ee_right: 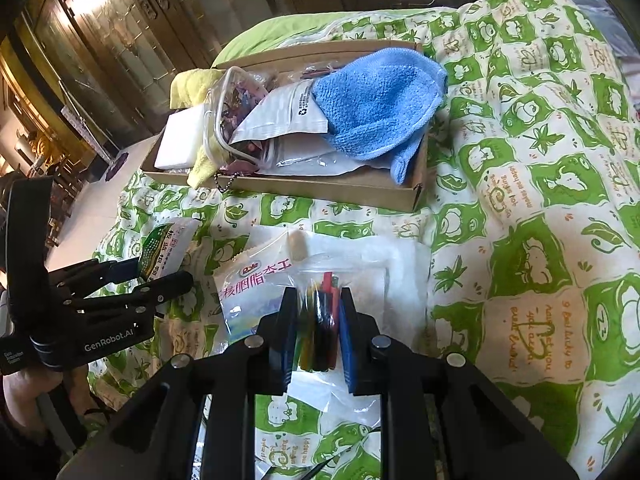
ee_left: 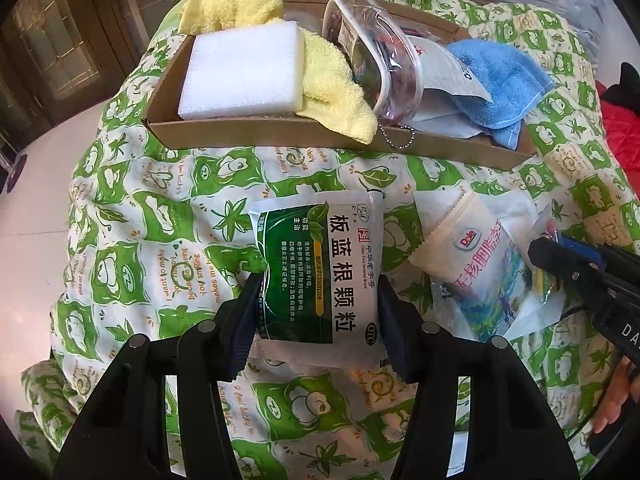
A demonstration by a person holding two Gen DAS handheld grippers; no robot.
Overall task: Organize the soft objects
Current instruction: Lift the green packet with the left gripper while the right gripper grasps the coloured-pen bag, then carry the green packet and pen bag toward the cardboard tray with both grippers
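Quilt (ee_left: pixel 120 240), green-patterned, soft and uneven; all items rest upon it; cardboard tray (ee_left: pixel 168 128) at the far side, already loaded with foam block (ee_left: pixel 244 72), yellow towel (ee_left: pixel 332 92) and blue towel (ee_left: pixel 500 80); green medicine sachet (ee_left: pixel 320 264) clamped by left gripper (ee_left: pixel 320 316), to be carried level over the tray rim before release; clear bag of coloured sticks (ee_right: pixel 320 312) pinched by right gripper (ee_right: pixel 318 320), jaws nearly together; Dole packet (ee_left: pixel 472 264) is best left undisturbed

Towels (ee_left: pixel 496 80), sponge (ee_left: pixel 244 72) in box (ee_left: pixel 320 142); sachets (ee_left: pixel 320 264) before it on quilt (ee_left: pixel 120 240).
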